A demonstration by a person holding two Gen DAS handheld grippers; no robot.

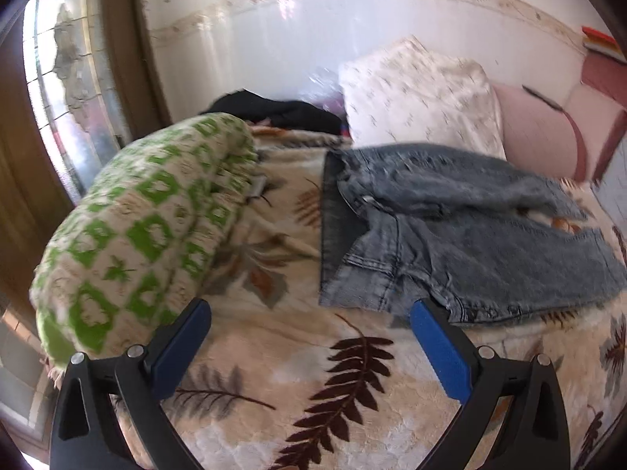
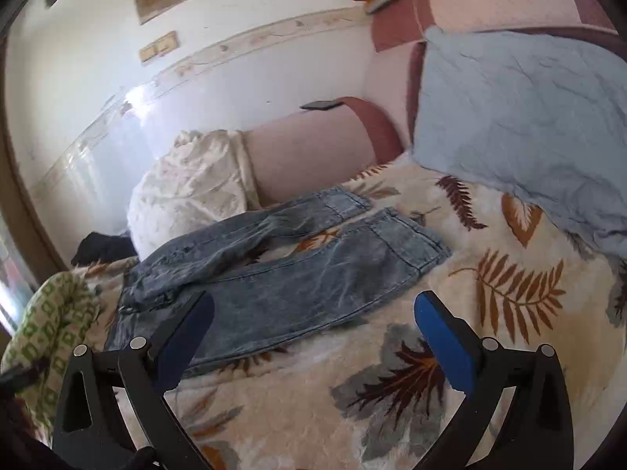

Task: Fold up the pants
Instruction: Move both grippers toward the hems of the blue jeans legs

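Observation:
Grey-blue jeans (image 1: 462,235) lie spread on a leaf-patterned blanket (image 1: 298,356) on a bed. In the left wrist view the waistband is at the left and the legs run right. My left gripper (image 1: 309,337) is open and empty, hovering just in front of the jeans' near hip edge. In the right wrist view the jeans (image 2: 298,278) lie with both legs apart, the hems pointing towards the headboard. My right gripper (image 2: 313,329) is open and empty, above the blanket (image 2: 392,384) at the near leg's edge.
A green-and-white rolled blanket (image 1: 145,231) lies left of the jeans. A white pillow (image 1: 419,94) and pink headboard (image 2: 313,145) stand behind them. A light blue pillow (image 2: 521,109) leans at the right. Dark clothes (image 1: 282,111) lie by the wall.

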